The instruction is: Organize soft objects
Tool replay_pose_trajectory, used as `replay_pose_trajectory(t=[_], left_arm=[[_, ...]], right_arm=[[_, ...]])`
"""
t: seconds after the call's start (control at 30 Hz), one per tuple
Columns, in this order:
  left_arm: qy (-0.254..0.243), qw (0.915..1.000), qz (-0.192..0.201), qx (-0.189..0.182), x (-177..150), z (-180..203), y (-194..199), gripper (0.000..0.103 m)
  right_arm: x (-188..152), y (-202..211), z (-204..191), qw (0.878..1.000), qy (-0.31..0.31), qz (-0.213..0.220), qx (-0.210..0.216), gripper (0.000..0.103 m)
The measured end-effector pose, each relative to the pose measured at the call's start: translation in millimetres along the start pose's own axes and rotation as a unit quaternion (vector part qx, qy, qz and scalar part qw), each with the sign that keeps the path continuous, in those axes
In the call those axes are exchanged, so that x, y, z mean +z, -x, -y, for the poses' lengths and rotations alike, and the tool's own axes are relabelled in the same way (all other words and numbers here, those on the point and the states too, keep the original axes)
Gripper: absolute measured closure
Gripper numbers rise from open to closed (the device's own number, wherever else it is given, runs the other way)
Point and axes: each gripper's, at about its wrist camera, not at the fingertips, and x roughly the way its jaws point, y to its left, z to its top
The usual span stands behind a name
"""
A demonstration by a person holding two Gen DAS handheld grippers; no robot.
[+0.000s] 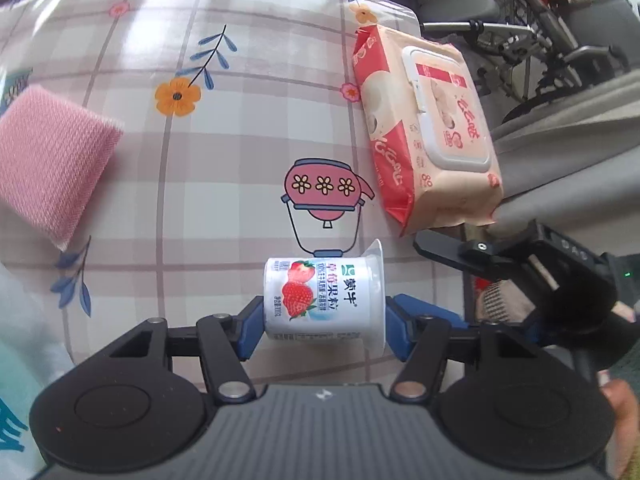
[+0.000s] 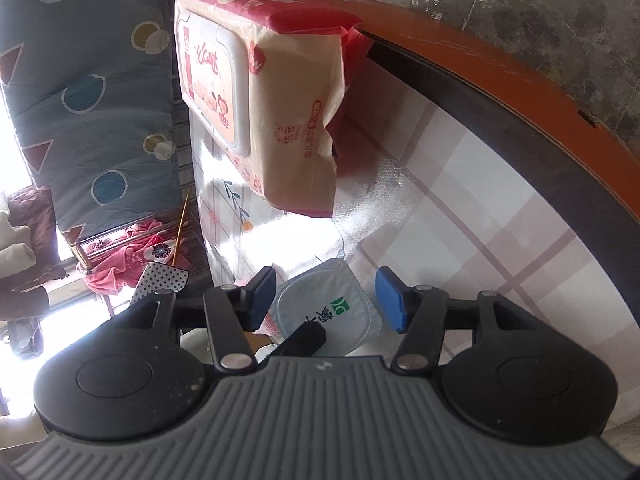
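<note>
My left gripper [image 1: 325,322] is shut on a white strawberry yogurt cup [image 1: 320,300] that lies sideways between the blue pads, just above the checked tablecloth [image 1: 224,184]. A peach and red wet-wipes pack [image 1: 428,128] lies at the table's right edge. A pink sponge [image 1: 52,160] lies at the left. My right gripper [image 2: 326,300] is open, facing the cup's foil lid [image 2: 328,308], which sits between its blue pads without touching them. The wipes pack [image 2: 260,96] shows beyond it. The right gripper's body [image 1: 560,276] shows at the lower right of the left wrist view.
The table's dark and orange rim [image 2: 520,108] curves along the right. A white and teal package [image 1: 20,360] lies at the lower left. Chairs and metal frames [image 1: 540,28] stand beyond the table. A blue patterned quilt [image 2: 88,92] and pink cloths [image 2: 128,264] lie off the table.
</note>
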Motion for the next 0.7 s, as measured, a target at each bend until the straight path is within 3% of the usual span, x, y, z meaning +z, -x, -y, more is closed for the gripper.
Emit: replay_pose_trajectory(t=[0.13,0.23,0.33,0.4,0.47,0.7], left_arm=[[0.062,0.9945,0.001,-0.085,-4.4,-18.4,7.5,0.041],[0.098,0.9871,-0.009,-0.126,-7.0,-27.8,3.1,0.041],[0.105,0.9863,-0.022,-0.126,-8.4,-28.1,-8.1,0.041],[0.109,0.986,-0.024,-0.124,-8.1,-28.5,-13.8,0.041],[0.097,0.9885,-0.024,-0.113,-7.0,-26.8,-16.2,0.04],[0.029,0.9975,-0.017,-0.062,-11.5,-11.7,-10.8,0.032]], right_arm=[[2.0,-14.3,-0.4,1.0,-0.008,-0.015,0.005,0.026],[-0.1,-23.5,-2.7,0.999,-0.017,-0.033,0.021,0.026],[-4.1,-24.7,-8.6,0.998,-0.013,-0.038,0.041,0.032],[-5.7,-23.3,-14.7,0.999,0.008,-0.03,0.019,0.04],[-4.7,-22.3,-16.1,0.999,0.015,-0.029,0.009,0.055],[-6.8,-22.9,-23.3,0.998,0.046,-0.028,-0.022,0.063]])
